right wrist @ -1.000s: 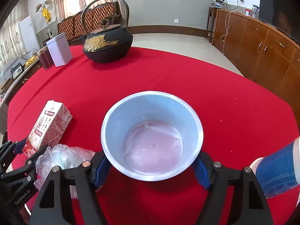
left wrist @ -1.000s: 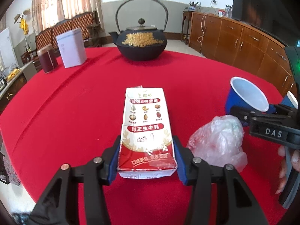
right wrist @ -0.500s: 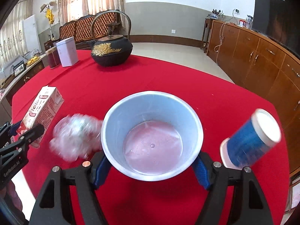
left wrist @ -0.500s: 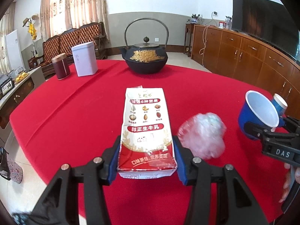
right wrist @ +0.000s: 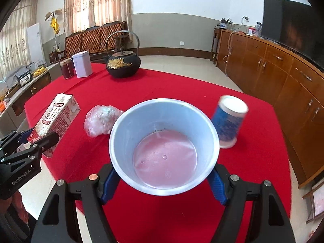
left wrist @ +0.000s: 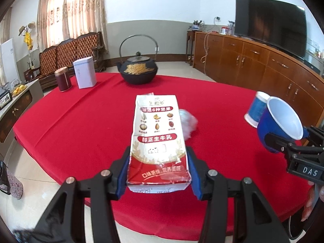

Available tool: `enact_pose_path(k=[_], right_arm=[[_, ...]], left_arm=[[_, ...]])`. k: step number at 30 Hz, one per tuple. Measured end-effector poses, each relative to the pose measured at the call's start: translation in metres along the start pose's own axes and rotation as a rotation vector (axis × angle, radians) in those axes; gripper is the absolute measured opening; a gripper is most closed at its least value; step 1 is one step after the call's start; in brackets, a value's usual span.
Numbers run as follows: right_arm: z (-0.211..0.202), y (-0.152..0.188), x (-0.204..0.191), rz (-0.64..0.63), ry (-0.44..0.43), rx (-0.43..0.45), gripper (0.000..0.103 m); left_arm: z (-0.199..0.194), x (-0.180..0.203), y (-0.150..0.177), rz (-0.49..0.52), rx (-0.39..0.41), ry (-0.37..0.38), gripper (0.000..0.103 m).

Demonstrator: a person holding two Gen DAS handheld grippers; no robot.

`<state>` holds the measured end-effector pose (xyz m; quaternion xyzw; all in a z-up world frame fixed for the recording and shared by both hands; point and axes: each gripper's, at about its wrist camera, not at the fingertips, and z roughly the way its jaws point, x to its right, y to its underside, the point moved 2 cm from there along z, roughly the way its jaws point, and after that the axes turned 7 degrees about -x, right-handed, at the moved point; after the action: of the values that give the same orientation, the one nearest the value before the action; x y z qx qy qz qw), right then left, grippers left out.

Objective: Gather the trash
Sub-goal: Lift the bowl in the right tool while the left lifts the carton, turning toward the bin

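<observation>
A round table (left wrist: 70, 125) under a red cloth fills both views. On it at twelve o'clock sits a black kettle (left wrist: 138, 70); at ten o'clock stand a white tin (left wrist: 84, 75) and a dark jar (left wrist: 63, 79). The left gripper (left wrist: 158, 170) is clamped on a milk carton (left wrist: 159, 139), its blue pads pressing both sides, the carton lifted off the cloth. The right gripper (right wrist: 163, 179) grips a blue cup (right wrist: 164, 143) by its walls, open mouth toward the camera. A crumpled plastic bag (right wrist: 101, 120) lies on the cloth between them. At two o'clock from the cup a blue paper cup (right wrist: 229, 121) stands upside down on the table.
</observation>
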<state>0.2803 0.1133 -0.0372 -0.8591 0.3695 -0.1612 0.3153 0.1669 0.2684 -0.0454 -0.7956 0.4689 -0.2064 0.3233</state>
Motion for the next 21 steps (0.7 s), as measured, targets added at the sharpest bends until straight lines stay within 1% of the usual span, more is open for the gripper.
enact_pose_path(k=[10,15,21], right_arm=[[-0.055,0.046,0.031,0.051,0.055,0.029,0.077],[-0.078,0.065,0.052,0.087,0.092,0.040,0.077],[-0.103,0.090,0.085,0.145,0.147,0.043,0.077]], left_arm=[[-0.032,0.035,0.020,0.040,0.016,0.074,0.052],[-0.048,0.064,0.030,0.083,0.028,0.119,0.052],[-0.054,0.100,0.037,0.138,0.023,0.183,0.052]])
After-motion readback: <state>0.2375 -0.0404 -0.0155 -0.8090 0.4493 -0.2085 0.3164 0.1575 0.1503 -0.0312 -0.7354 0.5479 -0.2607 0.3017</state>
